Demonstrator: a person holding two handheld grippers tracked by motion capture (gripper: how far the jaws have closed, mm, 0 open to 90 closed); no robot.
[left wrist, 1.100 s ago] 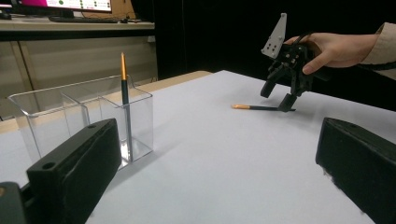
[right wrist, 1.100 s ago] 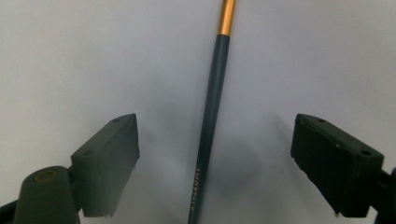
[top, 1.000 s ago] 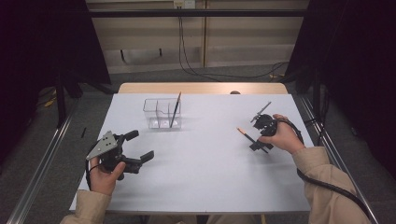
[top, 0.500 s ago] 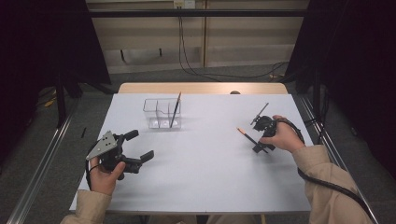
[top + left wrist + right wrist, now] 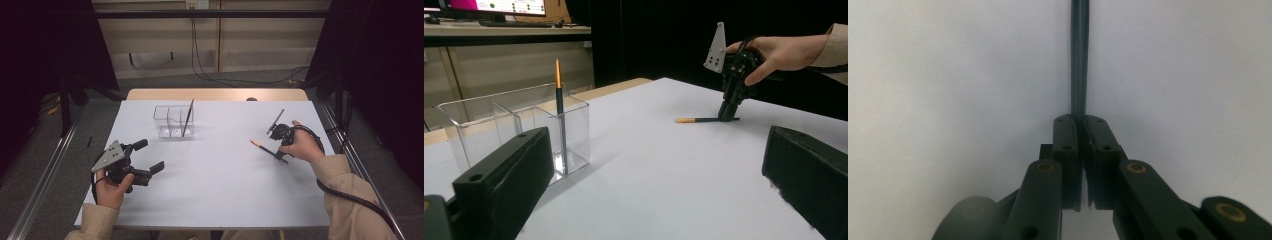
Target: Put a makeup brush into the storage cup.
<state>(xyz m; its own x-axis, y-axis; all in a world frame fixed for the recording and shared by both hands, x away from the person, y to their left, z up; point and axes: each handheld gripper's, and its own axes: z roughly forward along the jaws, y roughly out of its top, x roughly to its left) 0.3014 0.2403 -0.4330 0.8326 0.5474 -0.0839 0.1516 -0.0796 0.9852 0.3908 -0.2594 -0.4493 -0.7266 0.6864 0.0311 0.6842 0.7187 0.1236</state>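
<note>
Closing over the last moment, the right gripper (image 5: 278, 152) is now pinching the pencil (image 5: 263, 148) lying on the white table (image 5: 215, 195), its long axis running left and far, orange tip probably leading. Far left, the clear holder (image 5: 172, 122) is waiting; the left gripper (image 5: 150, 157) is hanging spread, idle.

Both grippers are black. The left gripper (image 5: 150, 158) has a grey three-cornered plate (image 5: 108, 155) with small holes on top, and chunky blocky jaws. The right gripper (image 5: 1081, 125) has brass-coloured pivot screws on its links and a thick black cable (image 5: 350, 196) running over a beige sleeve (image 5: 350, 200).
</note>
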